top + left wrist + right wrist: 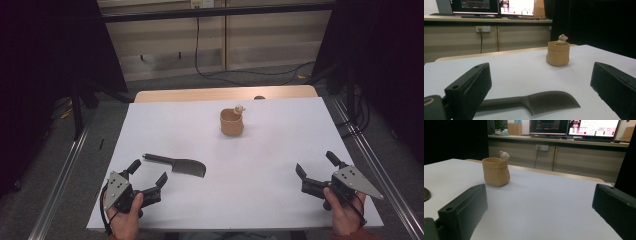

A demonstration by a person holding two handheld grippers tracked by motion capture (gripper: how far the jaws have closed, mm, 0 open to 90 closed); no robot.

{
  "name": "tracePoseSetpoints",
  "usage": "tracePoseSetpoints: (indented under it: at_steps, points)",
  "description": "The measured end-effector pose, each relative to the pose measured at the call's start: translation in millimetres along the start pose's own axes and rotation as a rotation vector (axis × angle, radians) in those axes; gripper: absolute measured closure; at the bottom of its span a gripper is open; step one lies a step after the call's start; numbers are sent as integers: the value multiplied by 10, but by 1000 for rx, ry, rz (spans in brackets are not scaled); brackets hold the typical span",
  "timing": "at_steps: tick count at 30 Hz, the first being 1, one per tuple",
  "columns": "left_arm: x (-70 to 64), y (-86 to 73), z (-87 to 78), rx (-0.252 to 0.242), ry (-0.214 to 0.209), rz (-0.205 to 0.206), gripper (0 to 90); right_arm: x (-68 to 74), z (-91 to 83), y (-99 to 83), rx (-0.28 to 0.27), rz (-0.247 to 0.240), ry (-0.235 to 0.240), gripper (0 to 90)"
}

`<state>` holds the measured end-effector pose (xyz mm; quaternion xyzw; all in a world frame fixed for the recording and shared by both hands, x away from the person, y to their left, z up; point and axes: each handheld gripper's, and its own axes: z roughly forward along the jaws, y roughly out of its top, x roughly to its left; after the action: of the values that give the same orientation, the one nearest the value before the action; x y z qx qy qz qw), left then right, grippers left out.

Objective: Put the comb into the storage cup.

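**Comb near the front-left, both grippers spread and empty**

On the white worktop (280,200), from the high view, there's loads of bare room in the middle and right. The dark comb (176,165) lies just ahead of the left gripper (148,174); the right gripper (316,164) sits near the front-right edge. A tan pot (232,123) with a little figure (239,108) at its rim stands farther back.

Left gripper view: jaws spread wide, touching nothing, with the comb (534,102) lying between them, pot (558,53) beyond.

Right gripper view: jaws wide apart, holding nothing, pot (496,171) ahead-left.

white table (280,165): dark comb (176,165), tan pot (232,122) well apart.
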<state>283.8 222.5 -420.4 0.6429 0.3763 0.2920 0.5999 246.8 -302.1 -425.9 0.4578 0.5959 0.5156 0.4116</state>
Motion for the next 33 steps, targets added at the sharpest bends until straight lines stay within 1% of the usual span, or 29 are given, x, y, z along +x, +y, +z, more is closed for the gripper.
tracePoseSetpoints:
  at_steps: [2,6,7,8,9,10,11,12,13,14,15,16,19,20,21,22,23,24,25,26,27,29,30,31,33]
  points:
    - [17,4,5,0,-8,-14,30,-3,0,-1,0,6,6,0]
    - [28,3,15,5,-4,-17,20,-3,7,-1,-4,7,13,0]
    - [32,0,32,14,-4,-29,21,-1,13,-3,-2,10,12,0]
    - [40,-1,36,25,5,-26,23,-1,18,-5,2,10,12,0]
    - [49,-4,43,38,19,-43,27,0,23,-7,5,12,15,0]
    - [63,-12,50,57,35,-68,28,-1,28,-8,7,11,16,0]
    - [75,-18,62,70,36,-81,29,1,32,-8,7,15,18,0]
    - [87,-13,75,75,18,-83,34,1,36,-8,7,18,19,0]
    - [87,-13,75,75,18,-83,37,1,36,-8,7,18,19,0]
    - [101,10,96,75,1,-82,36,-1,47,-10,8,20,25,0]
    - [104,23,107,81,-5,-76,39,-2,51,-11,10,18,23,0]
    - [112,36,114,92,-16,-59,45,-2,56,-13,12,16,25,0]
    - [107,55,133,89,-21,-53,43,3,60,-15,15,22,32,0]
    - [113,75,125,53,-57,-112,41,3,60,-14,15,23,33,0]
    - [109,83,124,48,-66,-113,30,6,60,-15,18,25,36,0]
    - [95,88,133,53,-62,-95,24,8,61,-16,21,25,40,0]
    - [95,88,133,53,-62,-95,25,11,59,-16,22,27,43,0]
    - [74,91,141,50,-72,-72,25,13,53,-16,21,26,47,0]
    - [74,91,141,50,-72,-72,25,14,48,-15,20,24,49,0]
    - [60,103,151,59,-71,-50,24,18,44,-13,15,25,51,0]
    - [60,103,151,59,-71,-50,23,18,44,-13,15,25,51,0]
    - [46,118,180,90,-67,-28,16,25,31,-10,12,21,57,0]
    - [36,121,190,86,-71,-24,16,28,30,-10,11,22,57,0]
    - [28,146,206,76,-97,-5,16,27,30,-10,11,21,59,0]
    - [23,178,230,50,-99,20,16,25,34,-12,16,19,52,0]
